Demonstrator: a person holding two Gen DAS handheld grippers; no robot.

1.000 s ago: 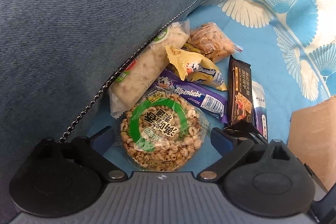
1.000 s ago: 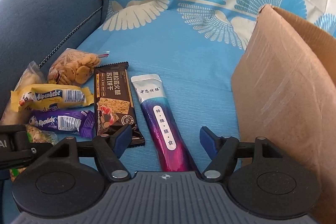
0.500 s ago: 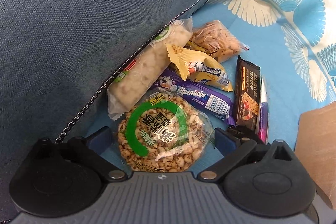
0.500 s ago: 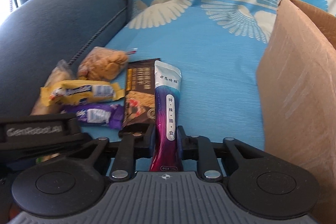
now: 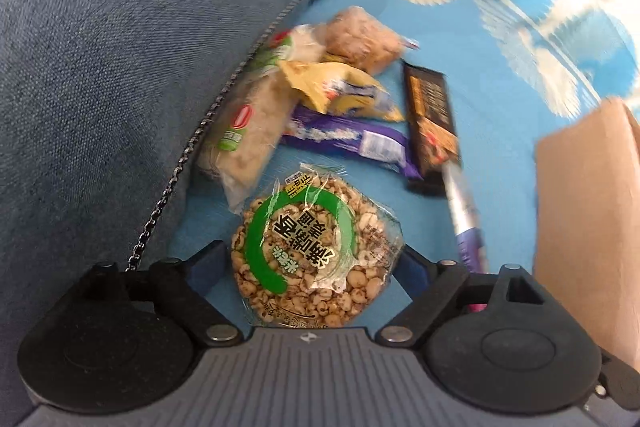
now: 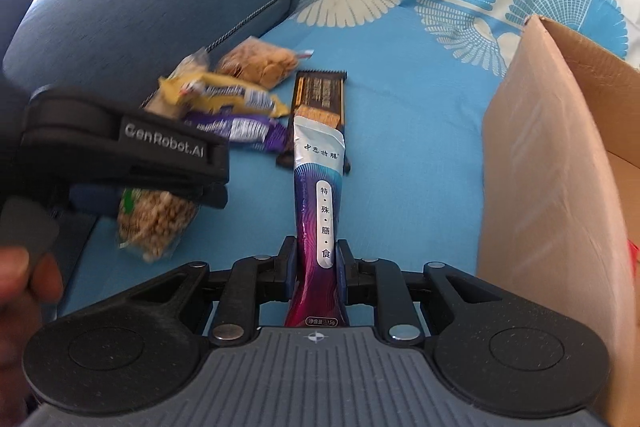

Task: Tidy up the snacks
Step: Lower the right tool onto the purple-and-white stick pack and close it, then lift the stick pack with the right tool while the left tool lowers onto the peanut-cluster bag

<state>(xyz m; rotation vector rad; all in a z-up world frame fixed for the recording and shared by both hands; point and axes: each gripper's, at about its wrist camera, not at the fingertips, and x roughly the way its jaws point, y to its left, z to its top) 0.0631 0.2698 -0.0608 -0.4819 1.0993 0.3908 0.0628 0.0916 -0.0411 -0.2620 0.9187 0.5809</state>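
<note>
A glossy purple-and-white sachet point(image 6: 318, 223), long and flat, stands clenched between the right gripper point(image 6: 318, 259) fingers, lifted off the blue printed sofa cover point(image 6: 400, 131) beside the plain cardboard box point(image 6: 560, 163). The left gripper point(image 5: 312, 263) fingers have just been closing around a round puffed-grain cake point(image 5: 312, 247) in crinkly clear wrap; whether the pads press on it I cannot tell. Foil-wrapped snacks lie along the cover's edge against the woven blue sofa arm point(image 5: 120, 67).

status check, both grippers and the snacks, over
Right gripper shut on purple sachet. Left gripper, jaws just closing, round puffed-grain cake between them. Cardboard box right, path clear.
</note>
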